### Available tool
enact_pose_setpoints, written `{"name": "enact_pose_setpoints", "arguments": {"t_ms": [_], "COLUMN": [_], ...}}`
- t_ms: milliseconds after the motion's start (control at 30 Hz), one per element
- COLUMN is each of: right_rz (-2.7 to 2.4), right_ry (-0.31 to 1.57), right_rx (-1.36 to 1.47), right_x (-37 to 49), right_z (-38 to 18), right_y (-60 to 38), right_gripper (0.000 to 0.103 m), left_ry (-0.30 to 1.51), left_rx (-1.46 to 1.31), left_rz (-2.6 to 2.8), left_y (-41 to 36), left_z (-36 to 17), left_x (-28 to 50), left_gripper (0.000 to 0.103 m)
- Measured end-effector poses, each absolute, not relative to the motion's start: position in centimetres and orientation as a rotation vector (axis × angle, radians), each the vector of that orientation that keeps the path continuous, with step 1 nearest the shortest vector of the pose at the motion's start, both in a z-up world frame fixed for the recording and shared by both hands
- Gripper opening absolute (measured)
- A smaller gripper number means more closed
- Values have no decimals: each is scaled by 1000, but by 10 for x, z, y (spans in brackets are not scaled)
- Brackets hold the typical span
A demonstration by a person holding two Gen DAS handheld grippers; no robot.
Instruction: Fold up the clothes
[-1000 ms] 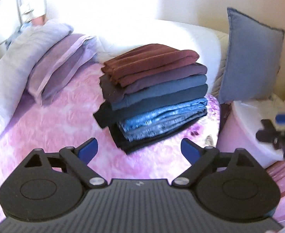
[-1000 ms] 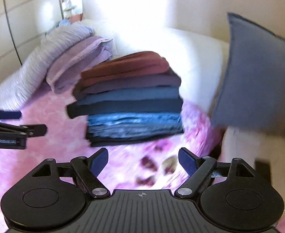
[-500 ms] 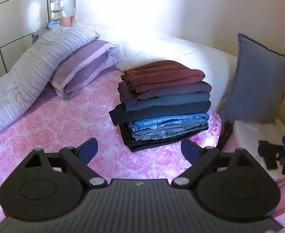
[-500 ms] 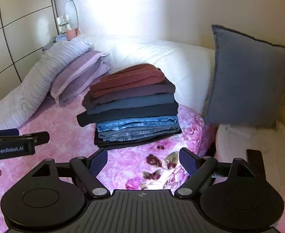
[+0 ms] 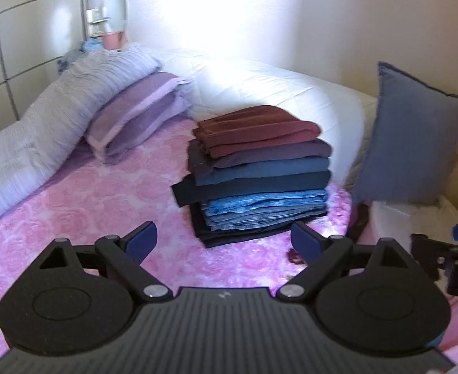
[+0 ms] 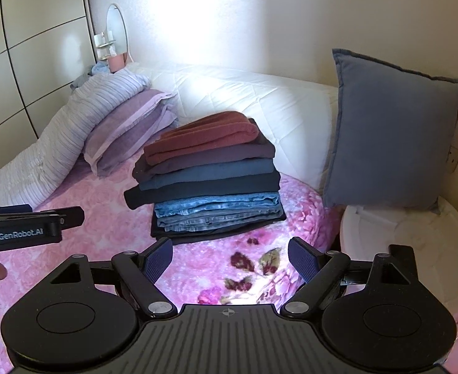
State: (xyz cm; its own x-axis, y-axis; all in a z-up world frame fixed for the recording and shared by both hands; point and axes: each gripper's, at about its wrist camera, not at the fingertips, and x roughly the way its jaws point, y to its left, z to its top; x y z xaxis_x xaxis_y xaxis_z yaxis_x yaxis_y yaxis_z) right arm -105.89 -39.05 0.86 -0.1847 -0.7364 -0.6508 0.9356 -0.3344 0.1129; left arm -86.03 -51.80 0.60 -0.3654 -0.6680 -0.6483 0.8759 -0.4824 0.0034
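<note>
A neat stack of folded clothes [image 5: 257,171] sits on the pink flowered bedspread [image 5: 88,218]. A maroon garment [image 5: 257,131] lies on top, dark and blue pieces below, jeans near the bottom. The stack also shows in the right wrist view [image 6: 210,174]. My left gripper [image 5: 224,241] is open and empty, held back from the stack above the bedspread. My right gripper [image 6: 230,258] is open and empty, also short of the stack. The left gripper shows at the left edge of the right wrist view [image 6: 32,224].
Purple pillows [image 6: 126,127] and a striped grey duvet [image 6: 60,146] lie left of the stack. A white headboard cushion [image 6: 253,99] stands behind it. A blue-grey cushion [image 6: 391,131] leans at the right above a white round table [image 6: 416,237]. Wardrobe doors [image 6: 32,46] fill the left.
Both grippers have pulled back and risen from the stack, so it looks smaller and more of the room shows. Both stay open and empty.
</note>
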Motion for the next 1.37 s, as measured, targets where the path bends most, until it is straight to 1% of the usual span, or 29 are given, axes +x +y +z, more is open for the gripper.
{"name": "enact_pose_setpoints", "arguments": {"t_ms": [400,800,1367], "right_rz": [-1757,-1719,-1689], "right_ry": [372,419,460], "right_rx": [748,760,751], "right_x": [-1061,-1053,-1039], "right_z": [7,0,-3], "right_y": [-391,-398,-402], "right_gripper": [84,84,84], "left_ry": [498,562,530], "left_rx": [755,791,795], "left_rz": [-1925,-1900,-1903], "left_y": [-519,-522,-521], "left_z": [-1,-9,-10], "left_x": [-862,-859,-858], "left_gripper": [91,91,92]}}
